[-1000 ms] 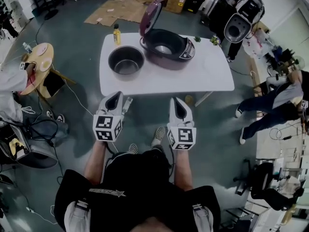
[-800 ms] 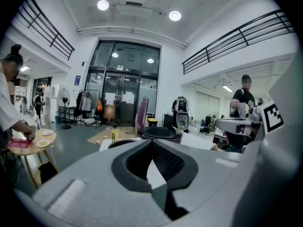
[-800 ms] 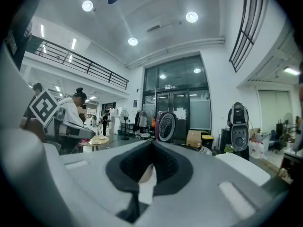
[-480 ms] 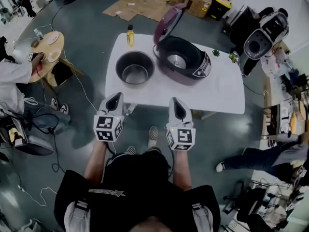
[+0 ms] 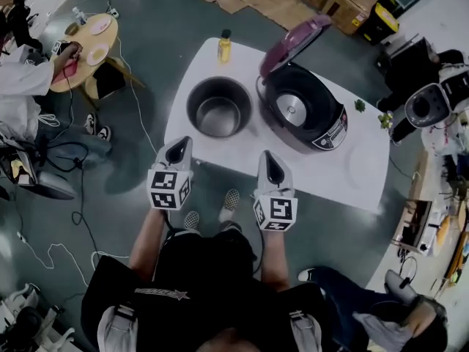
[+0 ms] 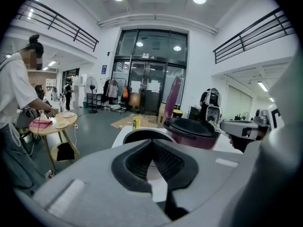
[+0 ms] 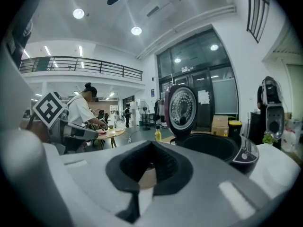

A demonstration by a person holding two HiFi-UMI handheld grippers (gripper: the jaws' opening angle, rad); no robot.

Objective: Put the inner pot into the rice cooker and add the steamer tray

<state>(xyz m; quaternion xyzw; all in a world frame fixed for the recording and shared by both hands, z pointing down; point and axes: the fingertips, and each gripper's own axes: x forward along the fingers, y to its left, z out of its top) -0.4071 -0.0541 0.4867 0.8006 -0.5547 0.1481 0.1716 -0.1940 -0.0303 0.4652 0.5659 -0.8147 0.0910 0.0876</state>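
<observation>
Right now my left gripper (image 5: 178, 147) sits just short of the near edge of the white table (image 5: 352, 178), jaws pressed together with nothing between them. The inner pot (image 5: 218, 108) stands upright on the table straight ahead of it. It is just left of the rice cooker (image 5: 311, 119) and not yet inside. My right gripper (image 5: 267, 158) is closed and empty too, and it points toward the cooker's near side.

The step in hand, as I judge it, is the reach for the pot. To do it well I would spread both pairs of jaws before they get to the rim. I would then take the rim on its left and right sides, one gripper each. I would lift it level, so that it clears the cooker's wall before it goes down into the well. The lid (image 5: 293, 41) stands up at the far side, so the way in from the front looks free.

At far left a person (image 5: 22, 86) leans toward a small round table (image 5: 91, 35), partly cut by the frame edge. From above I cannot see whether the pot has handles. The yellow bottle (image 5: 224, 46) beyond the pot is too small to read. I cannot find the steamer tray in any view.
</observation>
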